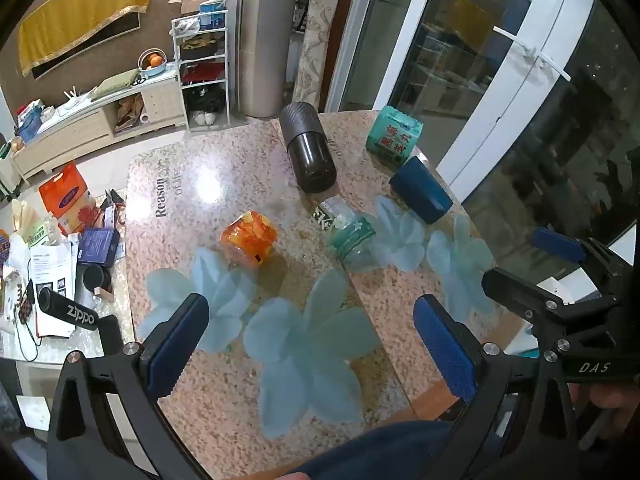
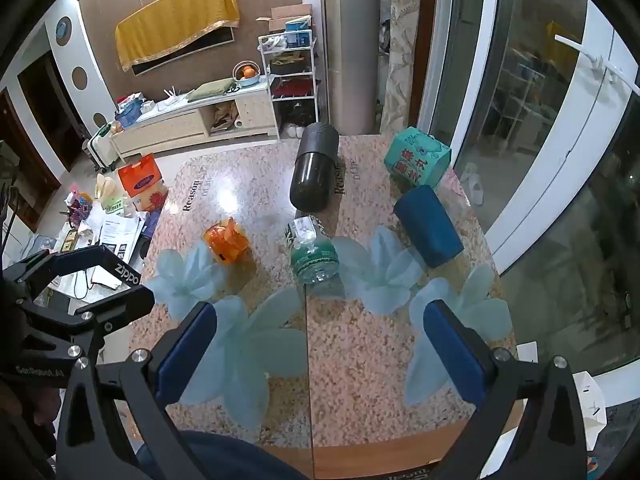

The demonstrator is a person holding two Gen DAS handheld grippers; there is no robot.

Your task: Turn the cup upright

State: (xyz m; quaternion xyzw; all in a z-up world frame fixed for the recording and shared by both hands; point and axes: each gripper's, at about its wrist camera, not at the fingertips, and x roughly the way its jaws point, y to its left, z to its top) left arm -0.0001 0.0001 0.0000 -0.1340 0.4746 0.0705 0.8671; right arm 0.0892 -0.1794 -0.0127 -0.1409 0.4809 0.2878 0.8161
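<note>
Evidently nothing was gripped yet: the left gripper [image 1: 310, 348] was held above the near surface [image 1: 248, 184], jaws wide and empty. The dark cup [image 1: 307, 154] lay on its side far off, centred. The right gripper [image 2: 320, 356] was likewise held wide, empty.

the right gripper [image 2: 320, 354] is hovering at the bottom of the frame, blue pads [image 2: 454, 350] spread wide over the speckled table [image 2: 360, 360]. the dark cup [image 2: 314, 168] is lying on its side at upper centre, just above a clear bottle [image 2: 314, 254]. an orange jar [image 2: 227, 246] is sitting left of the bottle, a blue case [image 2: 428, 226] right.
</note>
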